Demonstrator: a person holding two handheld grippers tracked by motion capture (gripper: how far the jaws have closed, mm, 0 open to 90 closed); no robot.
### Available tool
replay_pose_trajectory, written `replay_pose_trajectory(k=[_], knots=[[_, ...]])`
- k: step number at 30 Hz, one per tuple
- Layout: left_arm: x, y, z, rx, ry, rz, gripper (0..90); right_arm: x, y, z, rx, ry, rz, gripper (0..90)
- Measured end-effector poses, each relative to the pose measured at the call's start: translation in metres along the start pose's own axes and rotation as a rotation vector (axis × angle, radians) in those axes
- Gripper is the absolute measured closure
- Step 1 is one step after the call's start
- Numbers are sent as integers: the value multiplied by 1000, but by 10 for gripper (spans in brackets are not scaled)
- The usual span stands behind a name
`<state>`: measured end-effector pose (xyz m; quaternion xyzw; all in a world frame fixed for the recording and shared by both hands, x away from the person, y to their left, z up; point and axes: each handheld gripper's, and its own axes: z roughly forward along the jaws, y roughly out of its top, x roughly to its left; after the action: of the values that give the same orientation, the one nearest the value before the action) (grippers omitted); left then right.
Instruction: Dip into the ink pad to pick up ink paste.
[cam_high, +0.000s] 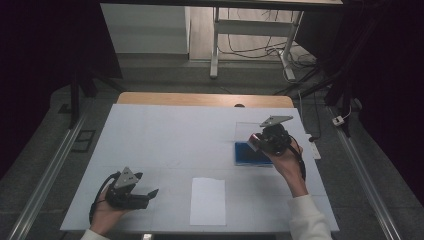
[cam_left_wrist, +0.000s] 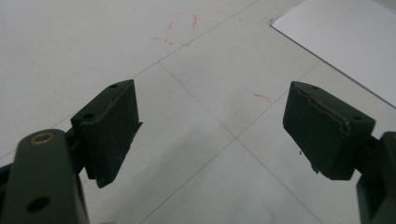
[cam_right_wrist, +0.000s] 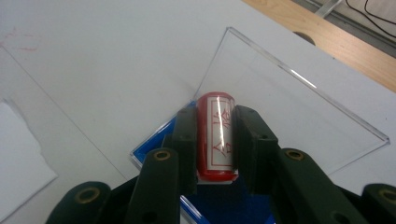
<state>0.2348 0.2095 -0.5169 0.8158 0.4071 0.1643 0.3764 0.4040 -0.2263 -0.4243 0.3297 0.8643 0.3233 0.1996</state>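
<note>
Right gripper (cam_right_wrist: 215, 140) clamps a red stamp above its blue ink pad.

Seen along the right gripper's black jaws, the red stamp (cam_right_wrist: 215, 140), a white label with red characters on its side, sits pinched between both pads, over the blue ink pad (cam_right_wrist: 219, 200), whose clear lid (cam_right_wrist: 289, 112) stands open behind it. From above, this hand is at the table's (cam_high: 165, 135) right side; whether the stamp touches the pad is hard to tell. The left gripper (cam_left_wrist: 210, 135) rests near the front left corner, jaws wide apart with nothing between them, beside the white sheet of paper (cam_high: 208, 201).
</note>
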Motion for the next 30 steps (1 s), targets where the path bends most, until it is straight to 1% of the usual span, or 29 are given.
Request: replay_pose_trajectory(k=[2,3,4,8,18,22,25,26,27,28,29,30], knots=[[1,0,0,0,0,-1,187,-1,-1,4,13,2,2,706],[1,0,0,0,-1,-1,187,-2,-2,6,24,1,-4,706],[1,0,0,0,-2,-1,188,-2,-3,9,31,0,4,706],[1,0,0,-1,-5,-2,187,-2,-6,17,63,-8,-2,705],[1,-1,-1,0,-3,-1,187,-1,-9,32,109,-28,-27,705],[2,-1,0,2,-4,-1,187,-2,-10,35,113,-35,-27,705],[2,-1,0,2,-5,-1,187,-3,-10,36,108,-31,-24,705],[2,-1,0,2,-5,0,187,-3,-11,38,123,-30,-22,705],[2,-1,0,2,-7,0,187,-3,-11,38,123,-30,-22,705],[2,-1,0,4,-8,3,186,-4,-12,41,137,-24,-22,705],[1,-1,0,4,-7,3,187,-4,-14,46,163,-26,-32,703],[2,-1,0,4,-7,2,186,-5,-15,46,140,-23,-20,705]])
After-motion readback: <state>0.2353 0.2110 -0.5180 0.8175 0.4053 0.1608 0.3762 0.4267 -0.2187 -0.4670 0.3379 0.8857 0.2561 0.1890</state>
